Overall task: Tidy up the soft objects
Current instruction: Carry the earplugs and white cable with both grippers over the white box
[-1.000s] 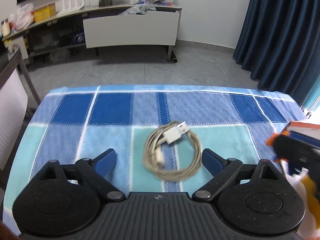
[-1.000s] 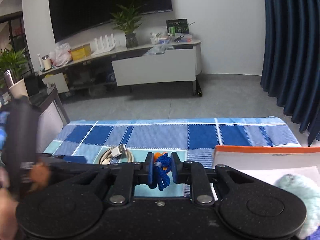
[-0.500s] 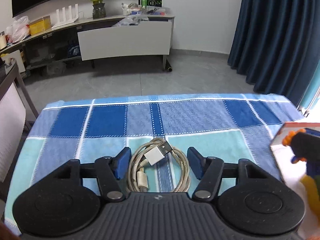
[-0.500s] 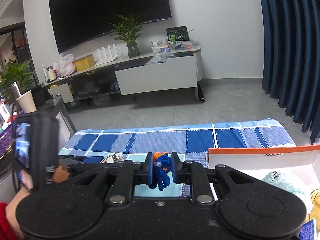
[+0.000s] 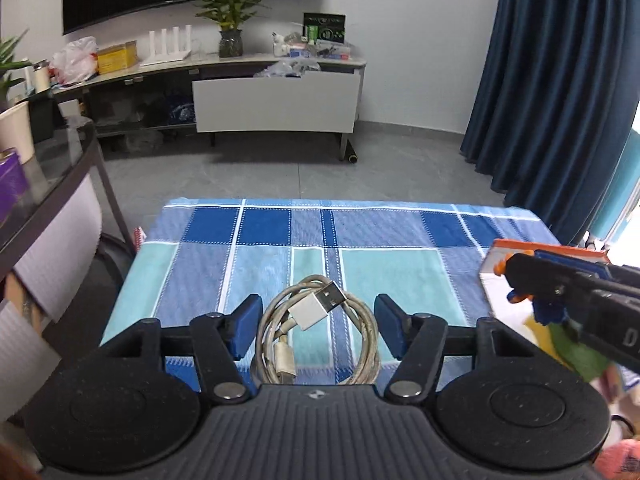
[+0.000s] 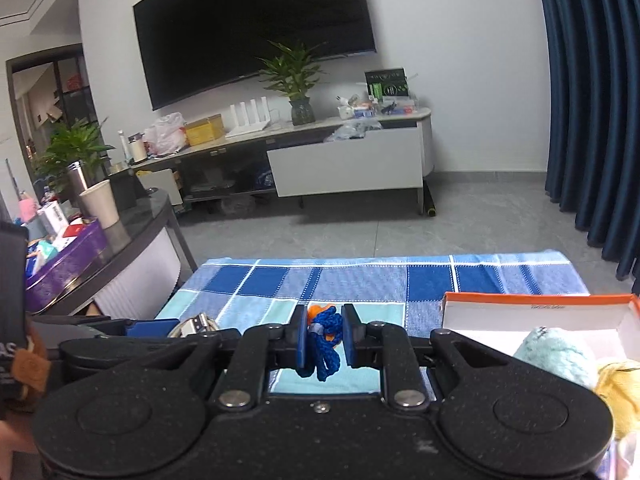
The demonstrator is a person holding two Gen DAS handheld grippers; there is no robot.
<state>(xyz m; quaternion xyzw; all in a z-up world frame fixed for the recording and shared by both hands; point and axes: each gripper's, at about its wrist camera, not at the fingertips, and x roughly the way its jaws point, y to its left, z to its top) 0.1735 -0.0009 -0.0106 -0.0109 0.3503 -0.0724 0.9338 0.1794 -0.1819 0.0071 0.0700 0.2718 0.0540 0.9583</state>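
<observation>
Two hand-held grippers over a table spread with one blue-and-white checked cloth [image 5: 256,264]. Left gripper [image 5: 318,326] spread wide, blue pads either side of one coiled grey-white USB cable [image 5: 320,334] lying on the cloth, neither pad touching it, nothing held. Right gripper [image 6: 323,338] pinched nearly closed on one blue braided cord loop [image 6: 325,344], an orange piece showing just behind the cord. Seen from the left wrist, at right, over one orange-rimmed white cardboard box [image 6: 520,312], a green-and-yellow soft toy [image 5: 576,352] dangling beneath that right gripper; link to the cord not clear. Inside the box, near right: one pale teal fluffy plush [image 6: 556,354] and one yellow plush [image 6: 618,392], side by side. In the far room, one low white media cabinet [image 5: 276,100], one dark wall screen [image 6: 256,28], navy curtains [image 5: 560,80] at right.
</observation>
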